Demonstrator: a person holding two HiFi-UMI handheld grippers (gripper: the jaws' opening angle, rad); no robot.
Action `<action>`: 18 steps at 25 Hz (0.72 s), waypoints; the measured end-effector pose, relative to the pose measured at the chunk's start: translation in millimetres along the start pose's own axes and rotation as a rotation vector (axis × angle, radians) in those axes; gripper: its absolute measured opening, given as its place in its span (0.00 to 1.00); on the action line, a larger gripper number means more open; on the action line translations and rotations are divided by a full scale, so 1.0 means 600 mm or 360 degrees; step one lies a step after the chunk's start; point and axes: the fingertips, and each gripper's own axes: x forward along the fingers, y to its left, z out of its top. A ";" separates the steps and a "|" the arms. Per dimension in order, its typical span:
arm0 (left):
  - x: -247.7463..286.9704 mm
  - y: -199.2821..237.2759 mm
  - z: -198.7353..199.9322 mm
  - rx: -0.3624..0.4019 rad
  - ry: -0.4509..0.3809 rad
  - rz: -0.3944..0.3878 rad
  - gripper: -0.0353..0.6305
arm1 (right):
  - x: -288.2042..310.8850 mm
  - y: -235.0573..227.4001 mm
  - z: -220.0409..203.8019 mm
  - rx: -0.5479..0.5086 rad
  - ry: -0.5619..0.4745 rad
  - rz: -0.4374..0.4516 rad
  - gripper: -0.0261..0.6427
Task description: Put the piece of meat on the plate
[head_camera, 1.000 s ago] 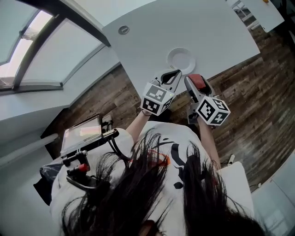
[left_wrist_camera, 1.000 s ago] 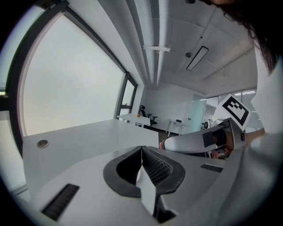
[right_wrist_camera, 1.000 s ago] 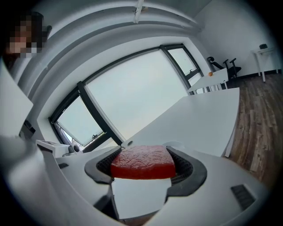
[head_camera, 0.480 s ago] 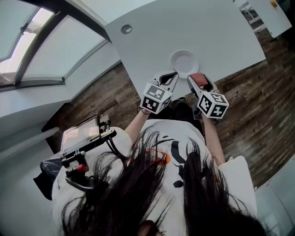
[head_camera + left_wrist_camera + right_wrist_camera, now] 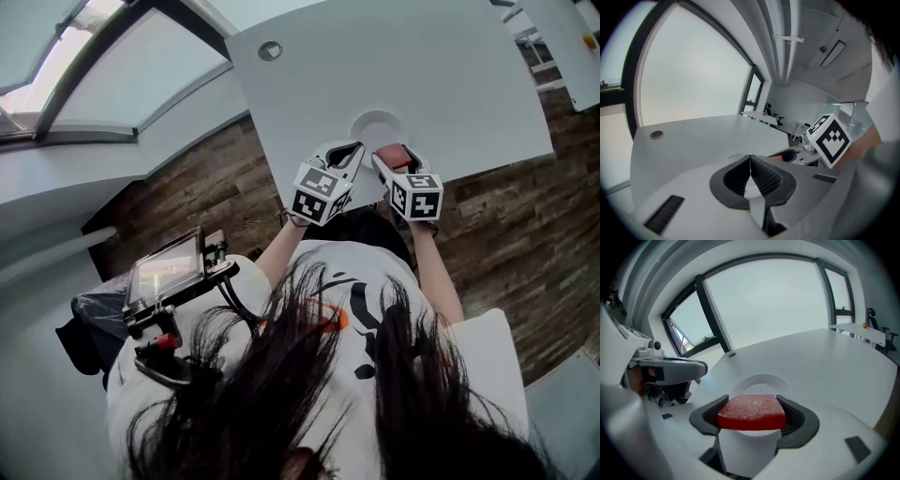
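Grips the piece of meat [image 5: 751, 409] in the right gripper [image 5: 392, 163], jaws closed on it with the ribbed black pads [image 5: 792, 416] against its 2 ends. Red slab, held flat and level, broad pebbled face up. Long axis crosswise, running from 1 pad to the other. Wider cut edge toward the camera in the right gripper view, narrower edge pointing away toward the plate [image 5: 760, 379]. Seen from the head view over the plate's near right rim, in the air rather than set down; how high, cannot tell.

White round plate lying flat on the white table [image 5: 431, 66], near its front edge. Only its own white face showing, meat not yet on it. Small round grommet [image 5: 270, 50] well apart from it, toward the far left of the tabletop.

Left gripper [image 5: 750, 174] just beside the right gripper, at the plate's near left side, jaws pressed together tip to tip and holding nothing. In the left gripper view, a sliver of plate rim behind the closed jaws. To the right there, the other gripper's marker cube [image 5: 829, 140], with a strip of red meat low at its left. Dark wood floor [image 5: 216, 197] below the table edge.
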 end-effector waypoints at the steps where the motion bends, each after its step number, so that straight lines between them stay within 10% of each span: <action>1: -0.001 0.004 0.000 -0.0010 0.0001 0.0014 0.06 | 0.011 0.002 -0.001 -0.0034 0.0027 0.0009 0.51; 18: 0.002 0.026 0.009 -0.0055 0.0005 0.0092 0.06 | 0.053 0.003 -0.026 -0.0458 0.0234 0.0011 0.51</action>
